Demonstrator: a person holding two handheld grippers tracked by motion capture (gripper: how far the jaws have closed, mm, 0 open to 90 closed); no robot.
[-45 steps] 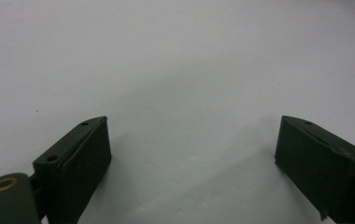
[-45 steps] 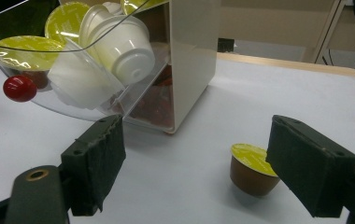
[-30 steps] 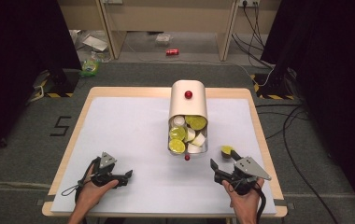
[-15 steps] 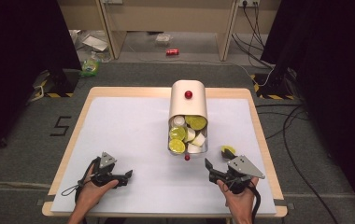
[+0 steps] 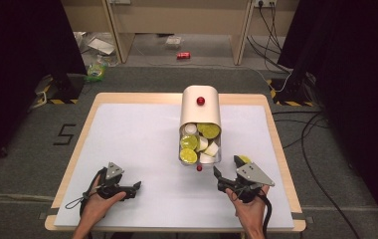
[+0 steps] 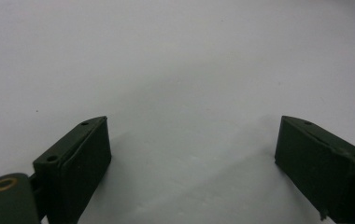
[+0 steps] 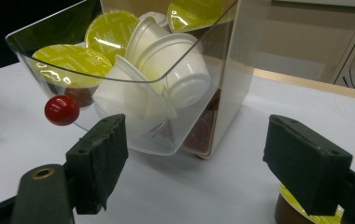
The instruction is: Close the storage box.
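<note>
Lime-lidded brown capsule (image 7: 306, 212) sits just beside the spread, empty right gripper (image 7: 203, 158); clear drawer (image 7: 133, 140) holds white and lime-lidded capsules.

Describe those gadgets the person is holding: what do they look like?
Each hand holds a black gadget. The left gripper and the right gripper both carry a grey three-cornered plate on top and trail a black cable toward the person. Up close, the jaws are two flat, dark blocks with small screw holes, and a brass-ringed hole sits at the base of one. The forearms are bare, with no sleeves in sight.
</note>
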